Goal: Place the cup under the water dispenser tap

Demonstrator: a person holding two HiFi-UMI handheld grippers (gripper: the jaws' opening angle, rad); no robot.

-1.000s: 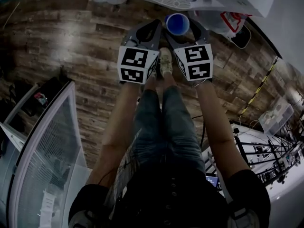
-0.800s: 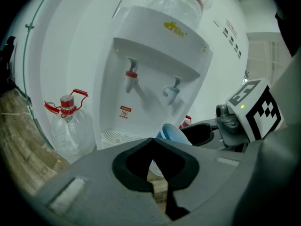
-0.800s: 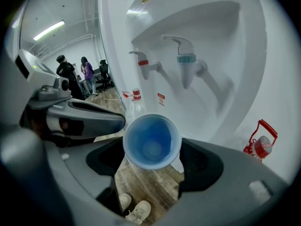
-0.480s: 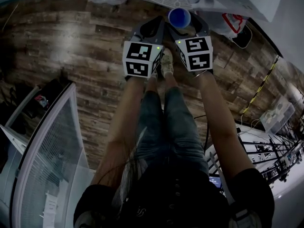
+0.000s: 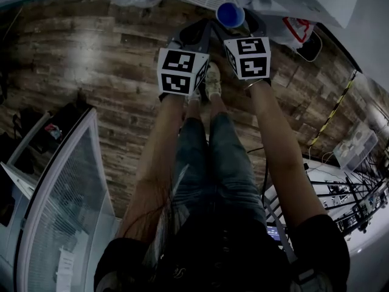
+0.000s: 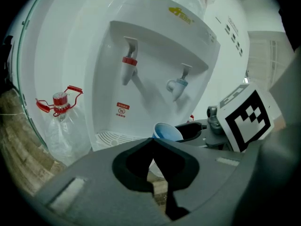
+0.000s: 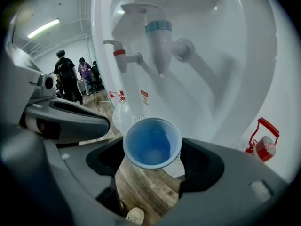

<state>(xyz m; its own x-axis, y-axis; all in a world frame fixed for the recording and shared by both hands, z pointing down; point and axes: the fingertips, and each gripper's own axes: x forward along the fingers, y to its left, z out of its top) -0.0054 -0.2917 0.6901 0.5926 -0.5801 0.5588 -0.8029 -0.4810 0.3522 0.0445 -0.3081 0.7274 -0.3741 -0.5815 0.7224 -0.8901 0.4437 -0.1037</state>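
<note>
A blue cup (image 5: 230, 14) stands upright and empty between the jaws of my right gripper (image 5: 234, 20), which is shut on it. In the right gripper view the cup (image 7: 152, 142) hangs just below and slightly in front of the blue-banded tap (image 7: 159, 41); a red-banded tap (image 7: 121, 55) is further left. The white water dispenser (image 6: 155, 55) fills the left gripper view, showing its red tap (image 6: 128, 67), blue tap (image 6: 178, 84) and the cup (image 6: 167, 132). My left gripper (image 6: 151, 145) is shut with nothing in it, just left of the right one.
A clear plastic bottle with a red handle (image 6: 59, 121) stands left of the dispenser, another (image 7: 263, 142) on the right. A slotted drip tray (image 6: 113, 138) lies under the taps. People (image 7: 70, 79) stand far off. A glass-fronted cabinet (image 5: 61, 193) is at my left.
Both grippers have moved forward toward the dispenser, the right one carrying the blue cup closer in under the taps.
</note>
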